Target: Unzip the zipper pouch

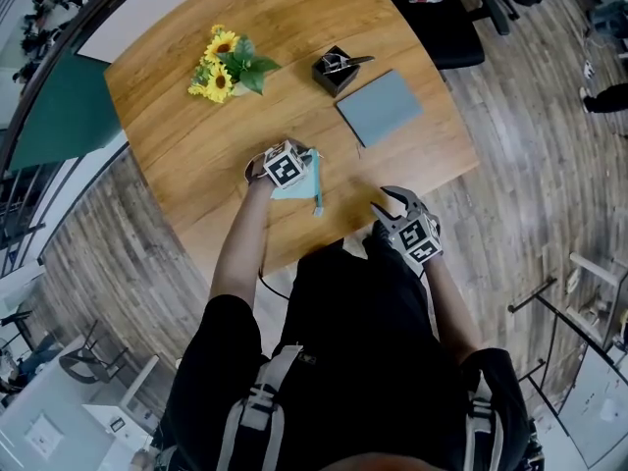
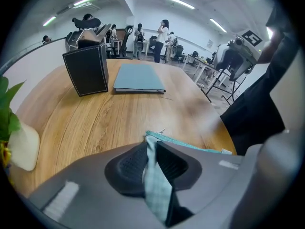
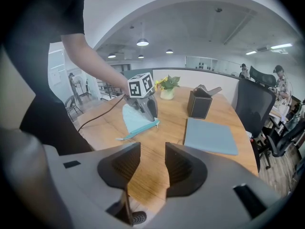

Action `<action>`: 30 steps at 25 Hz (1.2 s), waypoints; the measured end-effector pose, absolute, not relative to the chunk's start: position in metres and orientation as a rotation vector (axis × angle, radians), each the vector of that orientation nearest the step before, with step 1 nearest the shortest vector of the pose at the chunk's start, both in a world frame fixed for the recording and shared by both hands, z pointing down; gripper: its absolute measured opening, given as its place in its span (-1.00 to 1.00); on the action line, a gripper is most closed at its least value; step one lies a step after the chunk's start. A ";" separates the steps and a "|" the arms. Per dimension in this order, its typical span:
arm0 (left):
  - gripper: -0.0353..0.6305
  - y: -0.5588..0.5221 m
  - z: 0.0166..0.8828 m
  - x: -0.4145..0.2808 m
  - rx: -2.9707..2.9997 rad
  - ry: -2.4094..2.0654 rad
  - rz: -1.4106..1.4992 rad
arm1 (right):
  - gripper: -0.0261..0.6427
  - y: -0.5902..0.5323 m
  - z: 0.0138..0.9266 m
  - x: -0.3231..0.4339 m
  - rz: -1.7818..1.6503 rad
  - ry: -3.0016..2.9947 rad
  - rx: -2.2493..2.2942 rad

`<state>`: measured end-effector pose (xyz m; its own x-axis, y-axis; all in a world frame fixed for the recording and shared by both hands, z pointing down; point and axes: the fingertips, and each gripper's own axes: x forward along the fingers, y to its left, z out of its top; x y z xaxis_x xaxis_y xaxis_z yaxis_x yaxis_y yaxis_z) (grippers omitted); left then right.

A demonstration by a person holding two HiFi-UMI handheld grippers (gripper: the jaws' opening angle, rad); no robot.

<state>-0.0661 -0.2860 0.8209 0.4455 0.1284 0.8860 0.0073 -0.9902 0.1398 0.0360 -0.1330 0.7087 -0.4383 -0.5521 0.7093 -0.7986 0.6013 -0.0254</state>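
A pale teal zipper pouch (image 1: 302, 183) lies on the wooden table (image 1: 186, 145) near its front edge, its darker teal zipper band (image 1: 317, 194) along the right side. My left gripper (image 1: 285, 167) stands over the pouch's left part, pointing steeply down. In the left gripper view the pouch fabric (image 2: 157, 190) runs up between the two pads, which pinch it at the left gripper's (image 2: 151, 146) tips. My right gripper (image 1: 390, 201) hovers open at the table's front edge, right of the pouch, with nothing between its pads (image 3: 178, 168). From the right gripper (image 3: 152, 149) the pouch (image 3: 136, 120) shows under the left gripper (image 3: 143, 104).
A small pot of sunflowers (image 1: 224, 67) stands at the back left. A black box holder (image 1: 336, 72) and a grey-blue notebook (image 1: 380, 106) lie at the back right. An office chair (image 3: 252, 109) stands beyond the table's right edge. People stand far off in the room.
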 end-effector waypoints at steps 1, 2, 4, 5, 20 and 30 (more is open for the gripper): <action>-0.69 -0.283 0.817 -0.066 2.584 0.120 1.583 | -0.44 -0.132 0.709 0.037 0.475 -2.156 1.063; -0.69 -0.281 0.811 -0.065 2.600 0.116 1.571 | -0.44 -0.132 0.707 0.037 0.472 -2.158 1.065; -0.70 -0.278 0.801 -0.065 2.629 0.097 1.542 | -0.44 -0.133 0.704 0.037 0.461 -2.169 1.070; -0.70 -0.276 0.796 -0.065 2.641 0.084 1.526 | -0.44 -0.134 0.703 0.037 0.455 -2.175 1.071; -0.75 -0.256 0.729 -0.089 2.775 -0.135 1.442 | -0.45 -0.133 0.687 0.029 0.367 -2.253 1.065; -0.76 -0.232 0.684 -0.086 2.847 -0.367 1.371 | -0.47 -0.115 0.672 0.037 0.290 -2.309 1.009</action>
<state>-0.0862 -0.2320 0.6839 0.6020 -0.2237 0.7665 -0.1893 -0.9726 -0.1351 0.0365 -0.1155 0.6716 -0.5338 -0.5948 0.6011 -0.7249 0.6879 0.0369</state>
